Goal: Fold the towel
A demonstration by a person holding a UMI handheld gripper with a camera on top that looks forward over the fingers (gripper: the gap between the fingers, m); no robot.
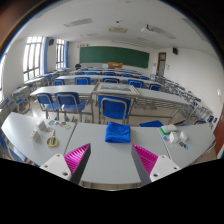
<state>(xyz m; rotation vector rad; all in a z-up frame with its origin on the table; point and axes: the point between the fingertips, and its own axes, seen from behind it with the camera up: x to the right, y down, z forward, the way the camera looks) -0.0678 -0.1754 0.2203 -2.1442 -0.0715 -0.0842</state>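
1. The gripper (111,158) is hovering wide open, holding nothing.
2. The towel (118,132) is lying on the table (25,135), just beyond the fingers and apart from them.
3. Judging by this, the approach is under way; next, the gripper needs lowering onto a towel edge.

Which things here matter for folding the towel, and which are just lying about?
For the job:
- blue towel, lying folded on the table beyond the tongs
- tongs, open, holding nothing

Just lying about:
- small items on the table
- blue chairs
- green chalkboard
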